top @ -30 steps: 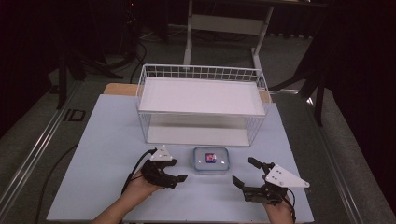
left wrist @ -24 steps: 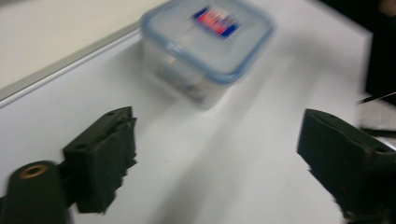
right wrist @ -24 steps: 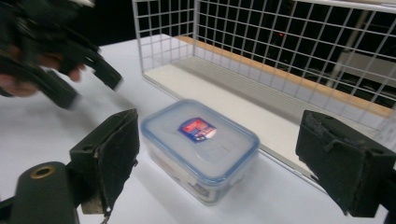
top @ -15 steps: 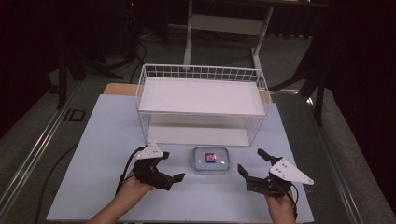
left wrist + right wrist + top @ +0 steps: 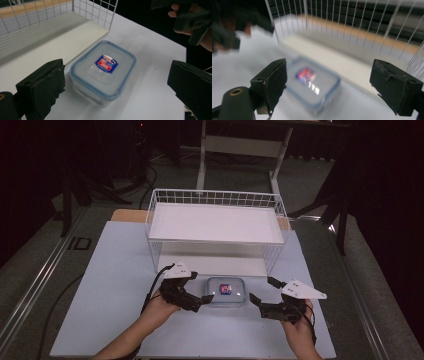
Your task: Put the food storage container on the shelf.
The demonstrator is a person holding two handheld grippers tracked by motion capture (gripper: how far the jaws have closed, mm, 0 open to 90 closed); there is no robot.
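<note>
Now, box: a small clear plastic food box with a blue-rimmed snap lid and a red-and-blue label (image 5: 226,291) sits flat on the pale surface (image 5: 110,285), just in front of the white wire two-tier shelf rack (image 5: 215,222), between my two tools.
Left tool: the left tool (image 5: 207,298) has just been spreading its jaws and stands released; its tip is just beside the box's left edge, and in the left gripper view the box (image 5: 103,72) lies ahead between the pads, untouched.
Right tool: the right tool (image 5: 253,298) is released too, jaws wide, near the box's right side but apart from it; in the right gripper view the blurred box (image 5: 312,86) lies between and beyond the pads.
Handling: I judge the box light and stiff, likely empty, with smooth walls that could slip or skate across the surface if nudged.
Grip: I would take it across the short sides, low under the lid rim, so the rim stops it sliding out.
Risk: squeezing on the lid alone might pop a clip.
</note>
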